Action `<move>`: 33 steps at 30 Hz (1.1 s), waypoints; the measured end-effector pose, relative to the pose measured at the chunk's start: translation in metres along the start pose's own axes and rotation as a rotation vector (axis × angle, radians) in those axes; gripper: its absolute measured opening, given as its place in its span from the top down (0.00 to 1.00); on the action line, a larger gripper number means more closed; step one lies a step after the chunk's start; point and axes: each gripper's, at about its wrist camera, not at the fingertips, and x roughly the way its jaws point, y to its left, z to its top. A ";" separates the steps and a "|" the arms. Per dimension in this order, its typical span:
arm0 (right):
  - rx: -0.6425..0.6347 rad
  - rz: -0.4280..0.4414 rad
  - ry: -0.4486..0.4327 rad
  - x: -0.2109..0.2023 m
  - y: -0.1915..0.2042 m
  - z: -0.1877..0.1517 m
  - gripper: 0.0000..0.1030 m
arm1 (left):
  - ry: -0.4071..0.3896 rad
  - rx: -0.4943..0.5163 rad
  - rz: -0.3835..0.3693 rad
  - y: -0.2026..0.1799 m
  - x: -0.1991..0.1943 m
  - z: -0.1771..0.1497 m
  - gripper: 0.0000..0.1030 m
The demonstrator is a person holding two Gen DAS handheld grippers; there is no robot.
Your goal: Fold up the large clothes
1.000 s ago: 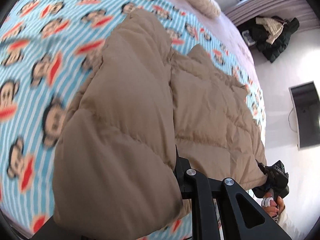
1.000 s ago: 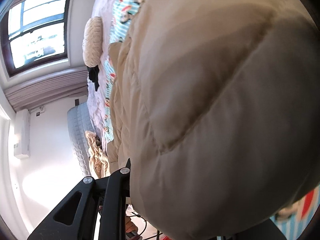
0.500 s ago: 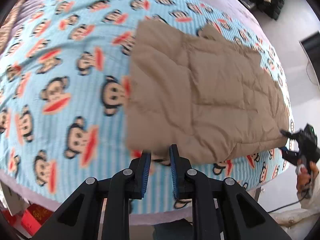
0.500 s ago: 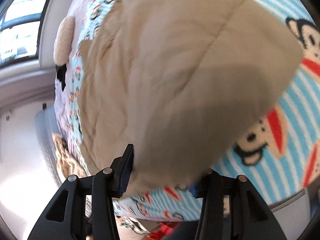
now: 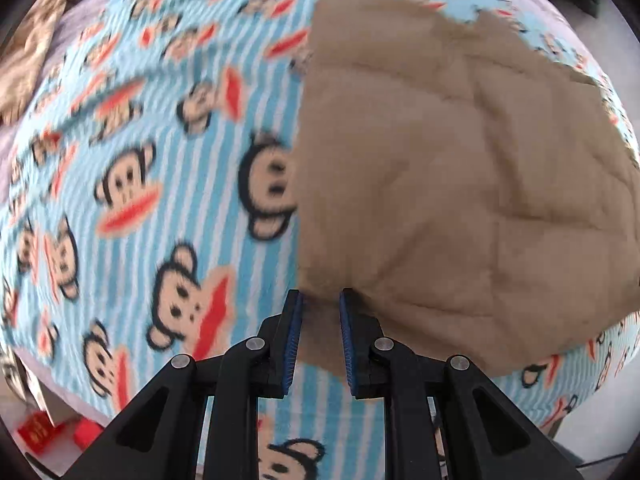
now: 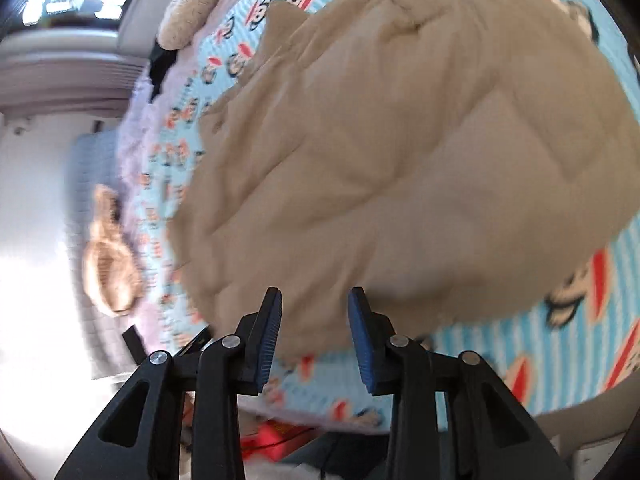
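A tan quilted puffer jacket (image 5: 460,180) lies folded and flat on a bed covered by a blue striped monkey blanket (image 5: 160,168). My left gripper (image 5: 320,300) points straight down at the jacket's near left corner. Its blue pads stand close together with the tan fabric between them, shut on that corner. In the right wrist view the jacket (image 6: 400,140) fills the middle. My right gripper (image 6: 315,296) hangs above the jacket's near edge with its jaws closing. The edge shows in the gap, but the pads do not press on it.
A cream knitted pillow (image 6: 196,4) lies at the head of the bed. A tan knitted garment (image 6: 108,256) rests beside the bed on a grey quilted surface. Red packets (image 5: 38,434) lie on the floor below the bed's near edge.
The lifted half of the jacket has been laid down flat on the bed. The right gripper let go of it and pulled back and up. The left gripper stays at its corner.
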 end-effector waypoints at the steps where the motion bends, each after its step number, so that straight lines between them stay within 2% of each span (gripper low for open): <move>1: -0.024 -0.061 0.000 -0.003 -0.012 -0.003 0.63 | 0.005 -0.022 -0.002 0.004 0.000 -0.001 0.81; 2: -0.048 -0.125 0.009 0.003 -0.013 -0.001 0.64 | 0.005 -0.032 -0.005 0.006 -0.003 -0.002 0.81; 4: -0.046 -0.183 0.020 0.008 -0.022 0.000 0.65 | -0.008 -0.034 0.002 0.011 -0.014 -0.004 0.81; 7: 0.009 -0.167 0.005 0.001 -0.027 -0.001 0.64 | -0.035 -0.027 0.010 0.012 -0.032 -0.006 0.81; 10: -0.014 -0.154 -0.007 -0.010 -0.019 -0.007 0.63 | -0.066 -0.022 0.000 0.010 -0.049 -0.007 0.81; 15: -0.048 -0.131 -0.004 -0.013 0.006 -0.017 0.60 | -0.121 0.005 0.034 0.000 -0.068 -0.006 0.81; 16: -0.053 -0.127 -0.002 -0.005 0.015 -0.016 0.59 | -0.126 0.012 0.027 -0.004 -0.071 -0.006 0.78; 17: -0.059 -0.122 0.001 -0.004 0.020 -0.020 0.56 | -0.129 0.020 0.022 -0.005 -0.073 -0.005 0.68; 18: -0.063 -0.120 0.003 0.003 0.028 -0.019 0.55 | -0.137 0.026 0.018 -0.006 -0.075 -0.006 0.29; 19: -0.072 -0.120 0.004 0.005 0.032 -0.023 0.55 | -0.154 0.029 0.020 -0.006 -0.078 -0.008 0.10; 21: -0.088 -0.125 0.006 0.006 0.038 -0.030 0.55 | -0.186 0.055 0.015 -0.010 -0.084 -0.012 0.10; 29: -0.105 -0.162 -0.006 0.008 0.046 -0.052 0.55 | -0.157 0.103 0.007 -0.019 -0.080 -0.020 0.08; 31: -0.118 -0.172 -0.012 0.009 0.050 -0.057 0.48 | -0.154 0.116 0.005 -0.021 -0.079 -0.021 0.08; 33: -0.133 -0.192 -0.025 0.008 0.054 -0.062 0.34 | -0.149 0.124 -0.002 -0.022 -0.077 -0.021 0.08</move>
